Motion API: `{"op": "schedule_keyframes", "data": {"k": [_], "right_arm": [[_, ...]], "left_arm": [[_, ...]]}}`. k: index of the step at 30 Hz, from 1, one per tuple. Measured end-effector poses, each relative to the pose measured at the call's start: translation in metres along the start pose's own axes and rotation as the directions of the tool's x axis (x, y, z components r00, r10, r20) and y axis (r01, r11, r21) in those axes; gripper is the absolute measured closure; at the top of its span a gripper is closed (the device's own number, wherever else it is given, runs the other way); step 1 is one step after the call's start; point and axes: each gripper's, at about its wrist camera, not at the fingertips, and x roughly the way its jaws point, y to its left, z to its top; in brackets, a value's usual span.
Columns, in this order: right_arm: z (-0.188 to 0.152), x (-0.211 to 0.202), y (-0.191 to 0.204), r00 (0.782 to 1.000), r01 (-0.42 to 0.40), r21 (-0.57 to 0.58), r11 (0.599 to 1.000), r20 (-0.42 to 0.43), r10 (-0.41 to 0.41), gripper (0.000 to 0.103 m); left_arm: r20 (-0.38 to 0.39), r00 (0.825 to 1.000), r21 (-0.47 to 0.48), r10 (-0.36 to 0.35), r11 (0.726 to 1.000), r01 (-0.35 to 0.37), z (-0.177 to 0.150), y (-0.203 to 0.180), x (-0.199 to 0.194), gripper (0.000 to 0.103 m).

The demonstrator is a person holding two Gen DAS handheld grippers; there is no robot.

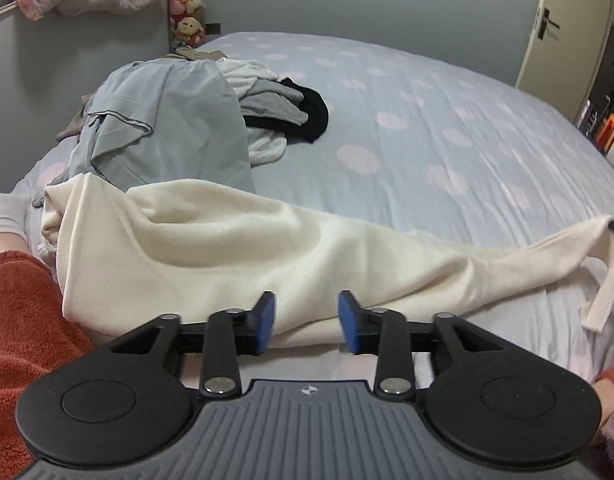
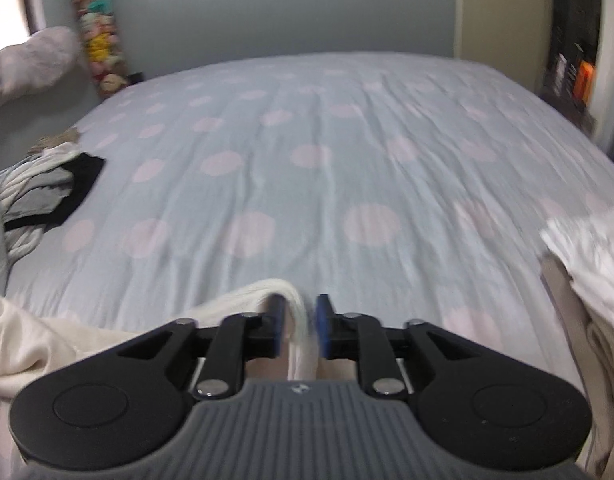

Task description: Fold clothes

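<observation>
Where blur smears, cream garment (image 2: 295, 312) edge indistinct

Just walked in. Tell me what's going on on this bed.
A person is folding laundry with a two-finger gripper in each hand. A cream garment lies stretched along the near edge of the spotted bed. The left gripper is open just above it, gripping nothing. The right gripper stands part open with a strip of the same cream cloth between its jaws; the blur hides whether they press it. A pile of unfolded clothes waits on the left.
</observation>
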Motion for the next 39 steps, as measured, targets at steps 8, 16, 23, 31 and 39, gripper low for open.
{"op": "schedule_keyframes", "data": {"k": [8,16,23,31,39], "right_arm": [[-0.002,-0.001,0.057,0.983,-0.182,-0.131,0.975,-0.003,0.183,0.063],[-0.024,0.021,0.125,0.914,-0.405,-0.249,0.880,-0.133,0.383,0.054],[-0.046,0.041,0.167,0.851,-0.524,-0.343,0.780,-0.260,0.457,0.037],[-0.061,0.066,0.188,0.850,-0.523,-0.425,0.739,-0.316,0.421,0.029],[-0.057,0.078,0.201,0.885,-0.466,-0.465,0.752,-0.259,0.388,0.086]], "left_arm": [[-0.039,0.999,0.090,0.020,0.996,-0.016,0.003,-0.004,0.004,0.052],[-0.111,0.993,0.298,0.044,0.955,-0.009,0.002,-0.010,0.017,0.042],[-0.149,0.966,0.422,0.213,0.897,-0.133,-0.008,-0.008,0.051,0.042],[-0.192,0.932,0.367,0.307,0.903,-0.222,-0.001,-0.003,0.082,0.055],[-0.157,0.953,0.216,0.259,0.951,-0.223,0.011,0.008,0.079,0.088]]}}
